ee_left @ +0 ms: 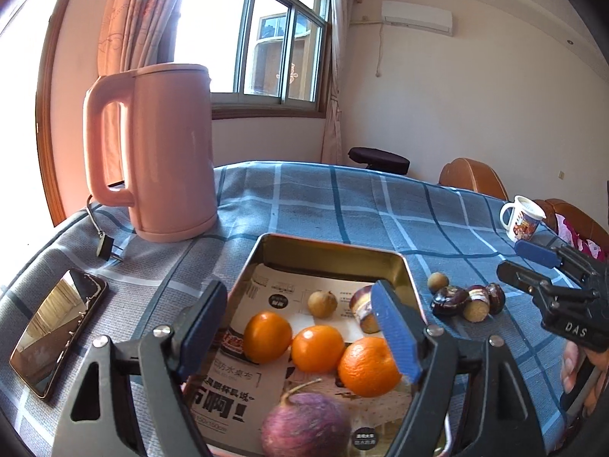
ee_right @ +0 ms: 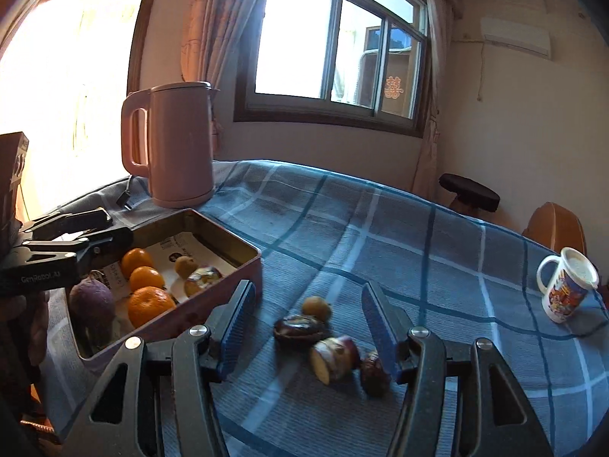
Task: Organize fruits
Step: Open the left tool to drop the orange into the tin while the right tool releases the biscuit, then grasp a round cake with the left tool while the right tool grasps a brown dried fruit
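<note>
Between my left gripper's [ee_left: 300, 327] parted fingers, nothing held, the metal tray [ee_left: 327, 245] carries a purple fruit [ee_left: 304, 424] at its near edge, then three oranges [ee_left: 318, 348] in a row, then a small brown fruit [ee_left: 321, 304] and a cut piece [ee_left: 361, 306] toward its far side. My right gripper [ee_right: 308, 333] also stands open and empty over the tablecloth [ee_right: 380, 228], where dark fruit pieces [ee_right: 300, 329] and another brown fruit [ee_right: 316, 307] lie just beside the tray's right edge. Farther back stand a pink kettle [ee_left: 167, 152] and a mug [ee_right: 567, 289].
</note>
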`<state>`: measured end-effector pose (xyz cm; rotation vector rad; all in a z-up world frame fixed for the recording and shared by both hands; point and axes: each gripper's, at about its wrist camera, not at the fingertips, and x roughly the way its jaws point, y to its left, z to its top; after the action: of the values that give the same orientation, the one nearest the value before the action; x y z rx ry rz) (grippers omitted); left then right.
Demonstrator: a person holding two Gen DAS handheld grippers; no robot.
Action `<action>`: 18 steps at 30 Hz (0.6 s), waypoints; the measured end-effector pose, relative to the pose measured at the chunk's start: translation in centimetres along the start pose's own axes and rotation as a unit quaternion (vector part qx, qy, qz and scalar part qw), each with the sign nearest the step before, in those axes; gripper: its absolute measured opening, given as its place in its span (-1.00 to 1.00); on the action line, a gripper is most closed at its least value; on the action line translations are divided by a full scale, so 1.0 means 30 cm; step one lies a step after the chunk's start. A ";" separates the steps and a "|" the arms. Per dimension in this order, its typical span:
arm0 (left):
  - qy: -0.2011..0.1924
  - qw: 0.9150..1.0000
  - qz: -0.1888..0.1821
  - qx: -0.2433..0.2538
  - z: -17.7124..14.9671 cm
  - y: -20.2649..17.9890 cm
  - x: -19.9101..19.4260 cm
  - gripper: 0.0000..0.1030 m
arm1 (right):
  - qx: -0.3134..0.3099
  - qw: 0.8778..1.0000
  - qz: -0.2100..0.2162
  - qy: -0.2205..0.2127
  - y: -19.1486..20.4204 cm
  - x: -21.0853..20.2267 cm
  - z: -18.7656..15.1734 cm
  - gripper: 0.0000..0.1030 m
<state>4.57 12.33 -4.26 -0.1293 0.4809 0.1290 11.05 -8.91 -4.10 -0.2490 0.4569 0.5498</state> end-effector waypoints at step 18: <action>0.009 0.995 -0.055 0.084 -0.023 -0.314 0.014 0.67 | 0.005 0.992 -0.012 0.127 -0.139 0.129 -0.101 0.16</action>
<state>6.08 3.01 -4.18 0.0088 0.4994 -0.0216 15.23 -11.68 -8.14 -0.3156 0.7019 0.4935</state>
